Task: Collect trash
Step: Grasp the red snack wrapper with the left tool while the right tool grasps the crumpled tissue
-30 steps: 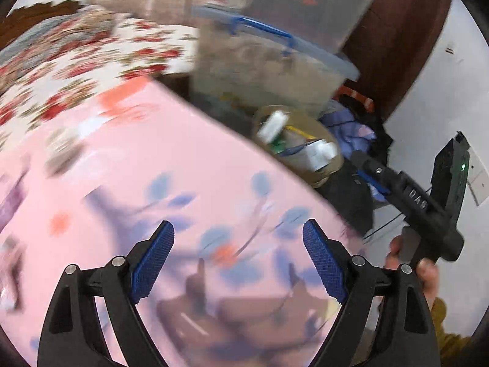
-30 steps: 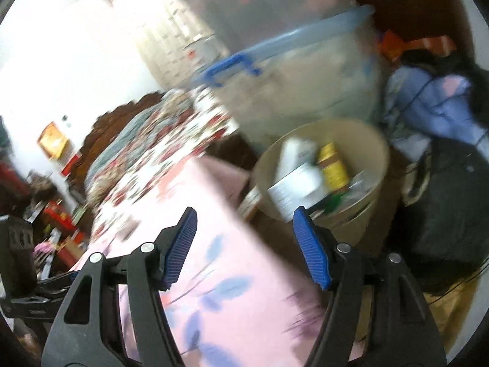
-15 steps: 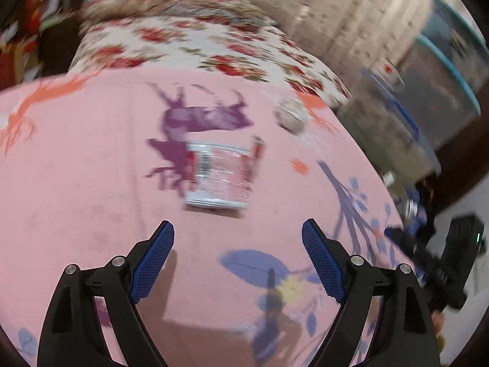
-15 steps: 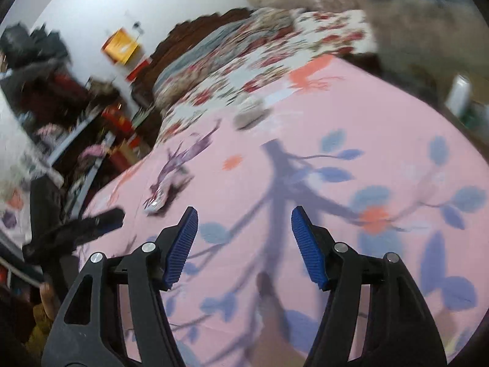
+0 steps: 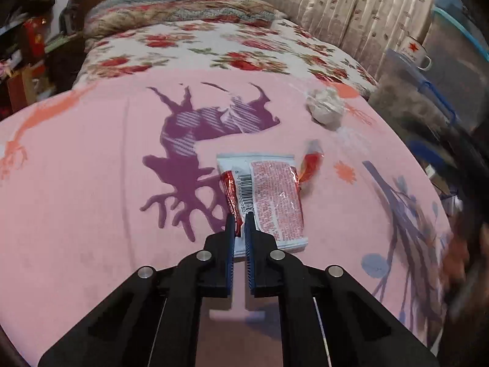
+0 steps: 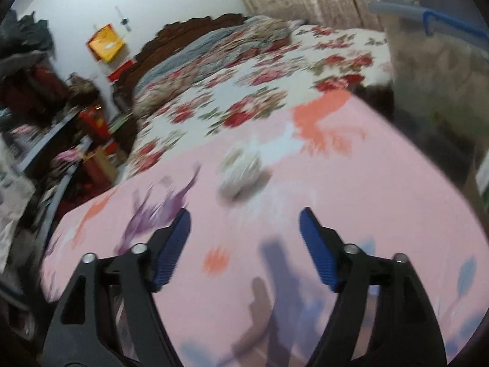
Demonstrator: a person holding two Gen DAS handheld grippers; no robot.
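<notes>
A red-and-white snack wrapper (image 5: 275, 195) lies flat on the pink sheet (image 5: 76, 183). My left gripper (image 5: 240, 224) is shut on its near left edge. A small red wrapper scrap (image 5: 311, 162) lies just beyond it, and farther right are a crumpled paper ball (image 5: 325, 108) and a bit of clear film (image 5: 351, 136). In the blurred right wrist view the paper ball (image 6: 241, 174) sits a little ahead of my right gripper (image 6: 245, 214). Its jaws are opening, with nothing between them.
A floral quilt (image 5: 229, 46) covers the bed behind the pink sheet. Stacked clear storage boxes (image 5: 428, 101) stand at the right edge, with an enamel mug (image 5: 412, 50) on top. Cluttered shelves (image 6: 45, 122) line the left side.
Both views swung away from the bin beside the bed onto the pink sheet. The left jaws came down over the snack wrapper and closed on its edge. The right jaws stand wider, nearer the paper ball.
</notes>
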